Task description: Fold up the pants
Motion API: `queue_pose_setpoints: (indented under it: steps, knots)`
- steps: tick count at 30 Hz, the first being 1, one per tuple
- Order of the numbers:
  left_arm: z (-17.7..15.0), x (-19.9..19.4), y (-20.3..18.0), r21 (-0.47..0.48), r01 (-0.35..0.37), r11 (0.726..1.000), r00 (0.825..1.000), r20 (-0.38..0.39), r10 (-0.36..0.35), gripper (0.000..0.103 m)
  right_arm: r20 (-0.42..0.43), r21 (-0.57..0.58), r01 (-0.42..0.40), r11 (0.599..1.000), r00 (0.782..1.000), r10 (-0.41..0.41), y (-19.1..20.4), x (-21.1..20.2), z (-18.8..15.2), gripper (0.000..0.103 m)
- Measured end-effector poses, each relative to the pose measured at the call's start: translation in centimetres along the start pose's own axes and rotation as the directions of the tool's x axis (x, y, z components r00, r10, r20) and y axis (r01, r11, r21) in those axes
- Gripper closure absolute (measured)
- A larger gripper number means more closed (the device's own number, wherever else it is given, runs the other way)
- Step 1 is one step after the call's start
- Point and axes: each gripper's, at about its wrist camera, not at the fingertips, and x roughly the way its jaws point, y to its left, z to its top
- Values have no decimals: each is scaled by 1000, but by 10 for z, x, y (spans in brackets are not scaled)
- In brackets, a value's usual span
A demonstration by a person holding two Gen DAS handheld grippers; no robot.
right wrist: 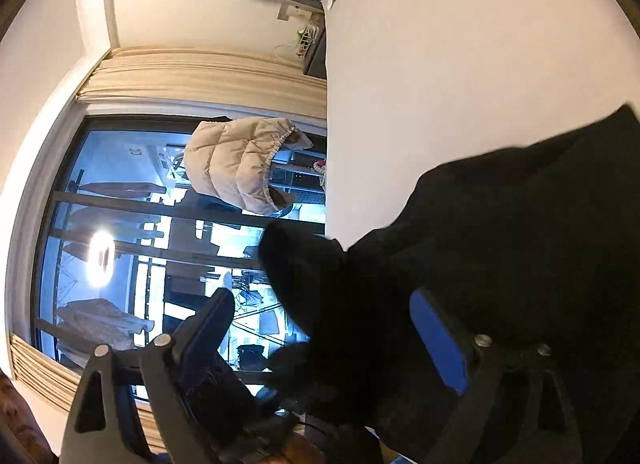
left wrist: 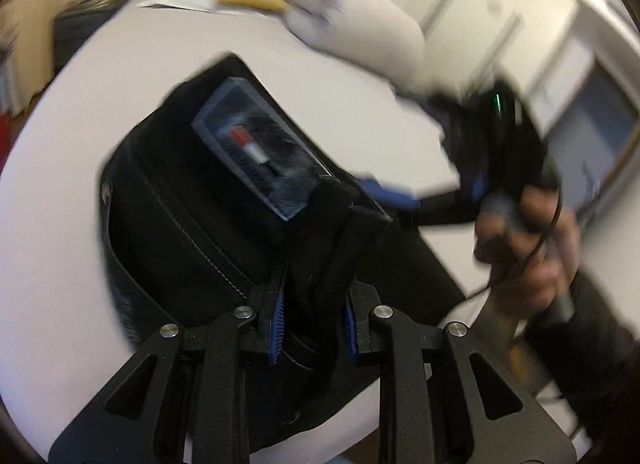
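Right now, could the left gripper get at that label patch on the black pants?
Probably not yet: the left gripper is already shut on the pants. The patch lies uncovered ahead, but reaching it means letting go.

Left wrist view motion-blurred, worst upper right; right wrist view sharper. Warm indoor light, round ceiling-lamp glare (right wrist: 99,260) on dark window glass (right wrist: 120,191). Fisheye edges warp.

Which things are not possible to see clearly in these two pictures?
- Left wrist view: the label on the black pants is motion-blurred, so its text is unreadable.
- Left wrist view: the right gripper is blurred; whether it grips cloth is unclear.
- Right wrist view: the fabric covers the gap between the fingers, and the bottom edge cuts off the pants.
- Neither view shows the whole garment.
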Motion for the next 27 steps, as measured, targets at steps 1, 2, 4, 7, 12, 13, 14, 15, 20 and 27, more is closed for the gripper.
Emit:
queue_pose_setpoints:
  steps: [1,2,4,7,12,13,14,15,20,27]
  knots:
    - [-1,8,-7,25,-3,1000,1000,-14,3,82,-7,-7,8,1000,1000,-8,-2,-2,1,10]
    - [-3,18,-16,54,-5,999,999,-36,7,82,-17,-10,14,1000,1000,-14,-4,-3,-1,10]
    - [-2,38,-26,88,5,996,998,-70,1,82,-40,-10,45,999,998,-45,-11,-1,-2,10]
    - [0,54,-41,138,-1,990,995,-96,15,82,-56,16,118,993,992,-117,-27,1,-6,10]
    - [0,61,-53,147,-5,989,995,-102,20,82,-90,94,164,982,984,-156,-53,9,-10,22]
    - [1,63,-56,150,-5,989,995,-100,20,82,-96,88,166,982,983,-157,-53,10,-11,22]
    - [-6,59,-58,151,-5,988,995,-99,20,82,-105,83,171,982,981,-162,-53,10,-12,22]
    - [-15,53,-57,151,-4,988,995,-98,19,82,-111,83,177,981,980,-168,-52,10,-12,22]
    - [-28,44,-53,154,-4,988,995,-101,20,82,-111,98,183,978,979,-172,-51,8,-12,22]
    - [-20,42,-39,126,4,992,992,-125,12,82,-134,32,258,966,958,-252,-49,25,-6,81]
